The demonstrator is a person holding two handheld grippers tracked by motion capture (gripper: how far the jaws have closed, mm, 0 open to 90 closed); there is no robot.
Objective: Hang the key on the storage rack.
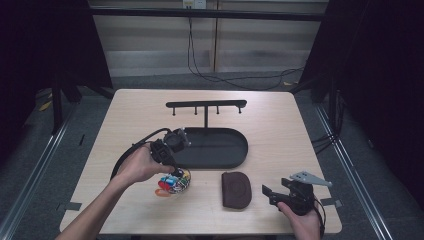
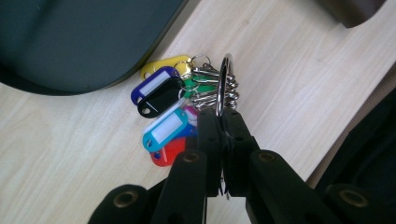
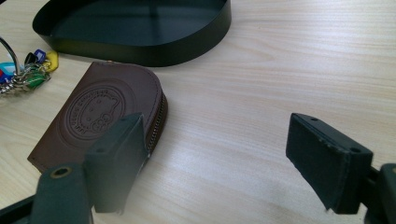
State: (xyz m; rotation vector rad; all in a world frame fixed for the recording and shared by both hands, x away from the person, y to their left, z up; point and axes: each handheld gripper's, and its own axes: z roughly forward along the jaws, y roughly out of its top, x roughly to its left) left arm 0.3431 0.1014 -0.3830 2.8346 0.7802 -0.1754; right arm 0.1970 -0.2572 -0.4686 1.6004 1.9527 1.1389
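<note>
we had the left gripper (image 2: 218, 122) clamped on the key ring (image 2: 223, 84), lifting; right gripper (image 3: 219, 154) jaws apart. next likely: hook rack (image 1: 206, 104).

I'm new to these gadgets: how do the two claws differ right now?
The left claw is shut on the metal ring of the key bunch; the right claw is open and holds nothing. The left claw points down at the table near the black tray; the right claw lies low beside the brown pouch. Both are black and hand-held.
</note>
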